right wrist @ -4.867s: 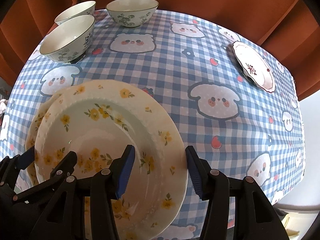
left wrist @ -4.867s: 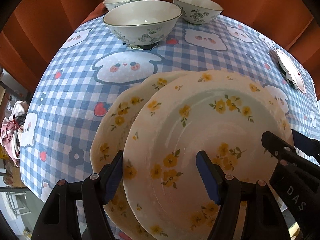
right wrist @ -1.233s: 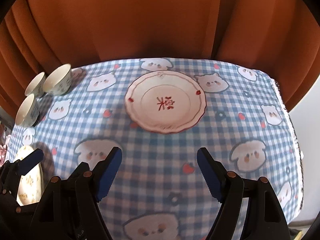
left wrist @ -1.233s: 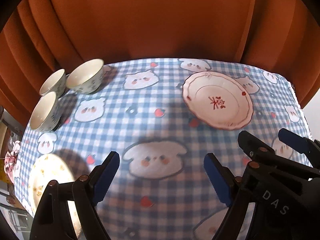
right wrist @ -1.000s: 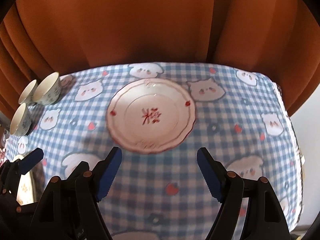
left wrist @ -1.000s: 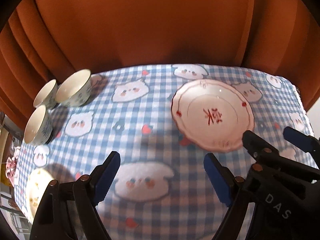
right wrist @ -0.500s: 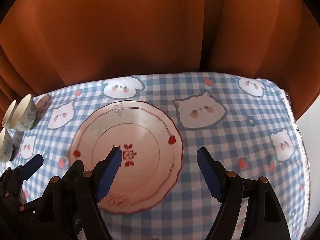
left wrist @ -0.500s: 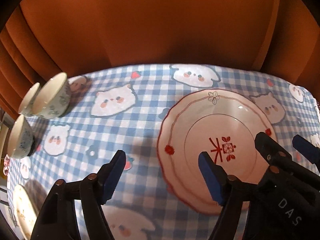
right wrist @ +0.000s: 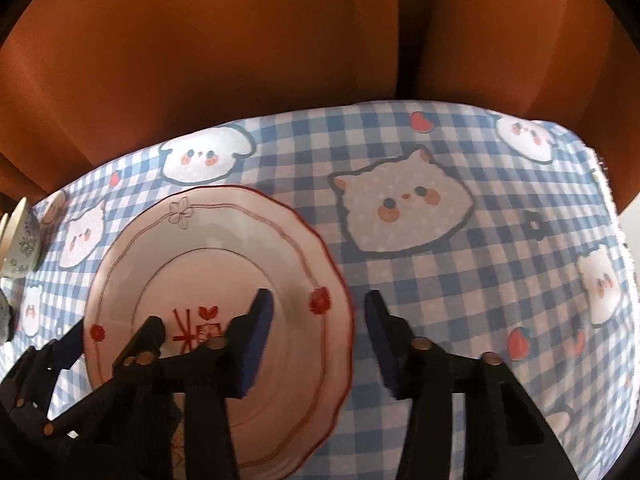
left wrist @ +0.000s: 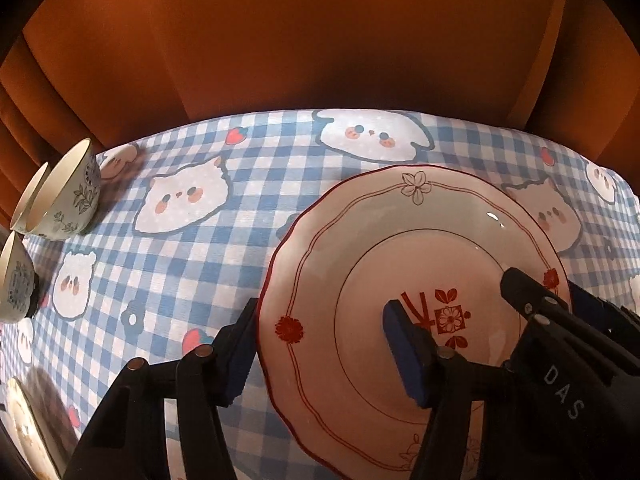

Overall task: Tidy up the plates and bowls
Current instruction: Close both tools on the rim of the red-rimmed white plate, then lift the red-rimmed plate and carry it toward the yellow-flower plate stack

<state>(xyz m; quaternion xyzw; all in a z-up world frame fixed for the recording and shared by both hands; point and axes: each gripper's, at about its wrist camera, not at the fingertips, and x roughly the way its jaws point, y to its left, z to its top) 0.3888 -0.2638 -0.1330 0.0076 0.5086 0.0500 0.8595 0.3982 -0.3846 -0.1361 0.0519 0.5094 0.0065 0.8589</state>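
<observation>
A: Plate (left wrist: 404, 240)?
B: Lying flat on checked tablecloth (left wrist: 200, 264), red-rimmed.
A: Left gripper (left wrist: 320, 348)?
B: Closing, straddling plate's left rim, not yet pinching.
A: Right gripper (right wrist: 318, 328)?
B: Closing, straddling right rim, pads apart.
A: Bowls (left wrist: 64, 196)?
B: Sitting far left, well apart.

a home dining setting. a table (left wrist: 248, 208) is covered with a blue and white checked cloth printed with cartoon bears, cats, strawberries and small flowers. a rust-orange curtain (left wrist: 320, 40) hangs in folds right behind the table's far edge. household crockery sits on the cloth: a white plate with a red scalloped rim (left wrist: 400, 240) near the middle, and patterned rice bowls (left wrist: 64, 200) at the far left corner. a yellow-flowered plate (left wrist: 20, 432) shows at the near left edge.
</observation>
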